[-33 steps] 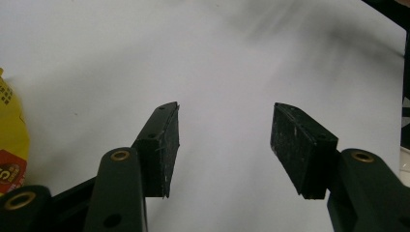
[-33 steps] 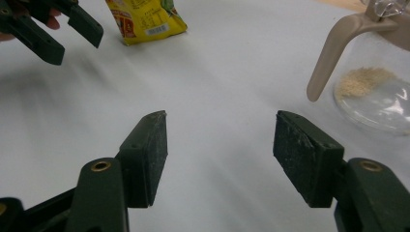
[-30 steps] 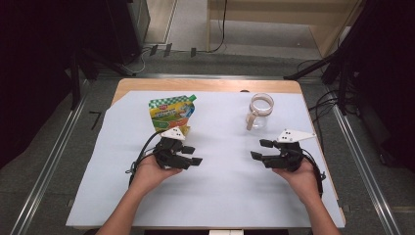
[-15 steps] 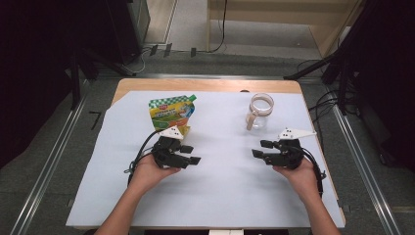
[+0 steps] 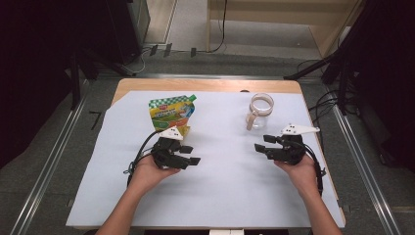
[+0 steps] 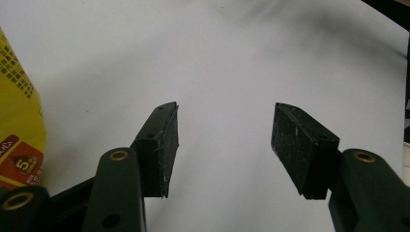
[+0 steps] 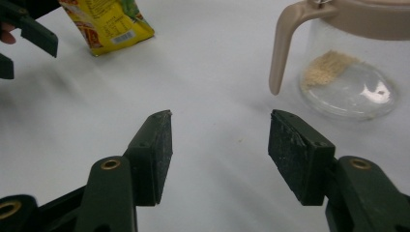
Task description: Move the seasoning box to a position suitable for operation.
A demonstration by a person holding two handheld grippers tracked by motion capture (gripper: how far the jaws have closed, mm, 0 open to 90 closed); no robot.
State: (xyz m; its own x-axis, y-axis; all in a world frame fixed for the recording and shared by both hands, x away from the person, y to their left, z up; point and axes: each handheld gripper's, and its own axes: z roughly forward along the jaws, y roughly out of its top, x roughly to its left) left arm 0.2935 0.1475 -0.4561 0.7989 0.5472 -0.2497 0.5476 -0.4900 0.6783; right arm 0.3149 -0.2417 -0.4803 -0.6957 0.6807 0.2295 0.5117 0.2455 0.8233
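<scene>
A yellow-green snack pouch lies flat on the white sheet at the back left; it also sits at the edge of the left gripper view and far off in the right gripper view. A clear glass jar with a beige rim and handle stands at the back right, with a few crumbs inside. My left gripper rests open just in front of the pouch, with nothing between its jaws. My right gripper sits open in front of the jar; its jaws have just been opening, with nothing between them.
A white sheet covers most of the wooden table. Dark stands and cables ring the table on the floor. The other hand's gripper is at the top left of the right gripper view.
The right hand has shifted slightly, and its jaws look a little different in width. The left hand, pouch and jar stay where they were.
</scene>
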